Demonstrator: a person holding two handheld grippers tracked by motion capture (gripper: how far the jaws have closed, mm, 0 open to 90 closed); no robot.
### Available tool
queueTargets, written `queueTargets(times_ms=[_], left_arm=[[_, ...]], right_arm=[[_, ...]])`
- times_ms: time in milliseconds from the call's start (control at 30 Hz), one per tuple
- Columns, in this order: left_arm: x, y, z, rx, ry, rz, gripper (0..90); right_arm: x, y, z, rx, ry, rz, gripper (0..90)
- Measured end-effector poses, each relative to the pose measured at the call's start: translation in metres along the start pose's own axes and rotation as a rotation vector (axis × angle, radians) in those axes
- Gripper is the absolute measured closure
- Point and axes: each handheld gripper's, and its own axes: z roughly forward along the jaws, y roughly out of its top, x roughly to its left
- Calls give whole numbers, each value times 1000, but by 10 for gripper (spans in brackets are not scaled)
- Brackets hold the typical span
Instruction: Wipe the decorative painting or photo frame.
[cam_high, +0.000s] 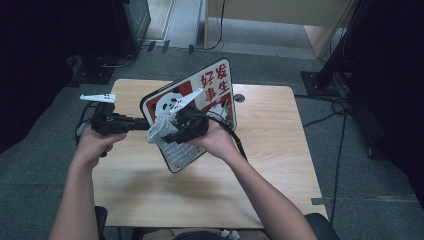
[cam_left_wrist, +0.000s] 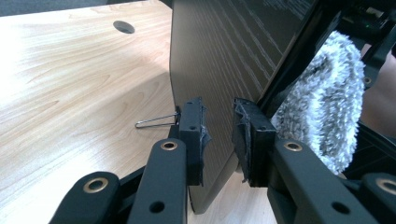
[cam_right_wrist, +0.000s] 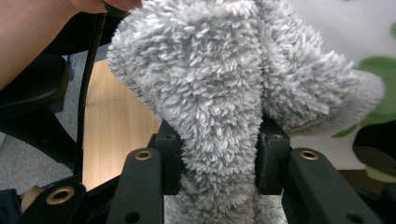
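The left tongs (cam_left_wrist: 218, 135) are clenched on the near-left edge of the panda board (cam_high: 212, 87), holding it tilted above the tabletop (cam_high: 280, 145). The right tongs (cam_right_wrist: 218, 156) grip the grey fluffy cloth (cam_right_wrist: 219, 84), pressed to the board's printed face near its lower part. Judgement: wiping is under way; the upper face remains to be covered.
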Motion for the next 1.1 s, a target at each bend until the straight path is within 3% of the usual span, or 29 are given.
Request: queueTargets(times_ms=[467, 1100], left_arm=[[0, -1, 0, 3, 5, -1, 738], [0, -1, 1, 6, 5, -2, 733]], right_arm=[[-9, -21, 7, -27, 39, 20, 612], [-12, -40, 17, 3, 45, 26, 609]])
